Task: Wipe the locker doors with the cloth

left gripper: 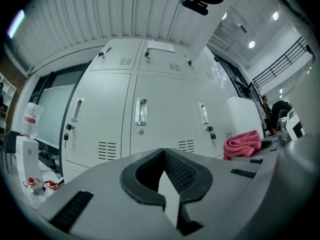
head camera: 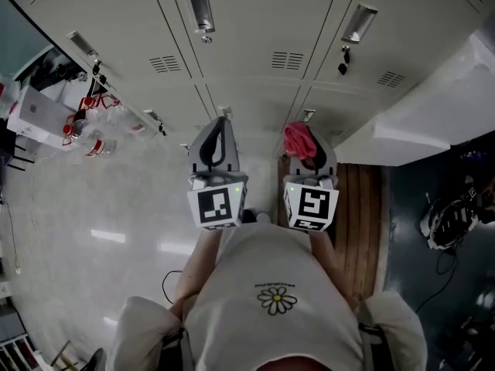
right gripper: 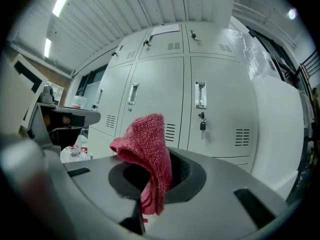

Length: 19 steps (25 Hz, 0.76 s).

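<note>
So far no wiping seems done: the right gripper (right gripper: 159,176) clamps the cloth (right gripper: 147,144) in its jaws, well apart from the locker doors (right gripper: 155,94). The left gripper (left gripper: 164,155) has its jaws together, empty.

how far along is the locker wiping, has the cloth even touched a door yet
Done: the pink cloth is clamped in the right gripper. In hand: it is held up facing the locker doors, with a clear gap to them. The left gripper is shut and empty. Left: the wiping itself; no door shows any sign of it.
</note>
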Motion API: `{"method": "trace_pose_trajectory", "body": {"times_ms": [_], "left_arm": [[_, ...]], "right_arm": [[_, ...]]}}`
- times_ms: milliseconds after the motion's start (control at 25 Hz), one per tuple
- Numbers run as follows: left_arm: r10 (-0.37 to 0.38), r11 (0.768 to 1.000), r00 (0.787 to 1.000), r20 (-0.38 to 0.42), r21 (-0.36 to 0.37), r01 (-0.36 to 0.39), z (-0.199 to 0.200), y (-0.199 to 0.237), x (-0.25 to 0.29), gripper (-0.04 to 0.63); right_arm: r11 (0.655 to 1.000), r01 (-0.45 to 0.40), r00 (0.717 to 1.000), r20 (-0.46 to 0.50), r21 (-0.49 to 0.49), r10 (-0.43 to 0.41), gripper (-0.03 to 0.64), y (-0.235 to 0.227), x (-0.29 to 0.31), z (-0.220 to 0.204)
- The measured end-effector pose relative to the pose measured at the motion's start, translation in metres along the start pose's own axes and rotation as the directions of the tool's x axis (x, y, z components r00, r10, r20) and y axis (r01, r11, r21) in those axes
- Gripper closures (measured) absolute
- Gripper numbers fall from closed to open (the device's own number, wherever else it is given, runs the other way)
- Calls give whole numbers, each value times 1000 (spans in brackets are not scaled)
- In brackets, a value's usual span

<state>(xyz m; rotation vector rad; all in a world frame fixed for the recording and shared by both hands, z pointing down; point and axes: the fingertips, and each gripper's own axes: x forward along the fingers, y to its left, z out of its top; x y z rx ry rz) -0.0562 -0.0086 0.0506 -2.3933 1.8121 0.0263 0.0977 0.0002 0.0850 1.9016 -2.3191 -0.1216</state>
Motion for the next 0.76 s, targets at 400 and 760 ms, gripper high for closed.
{"method": "trace_pose_trajectory", "body": {"times_ms": [400,760], "left_arm": [[-2,1000,1000,-10,19,2,-1,-6,2,578],[-10,1000,1000,-3,19,10,4,-17,-2,578]], "right_arm": [[1000,-13,1000,13,2,13,586,-3,0,0],[999,-46,999,-10,-3,46,586,4,-5,-6]]}}
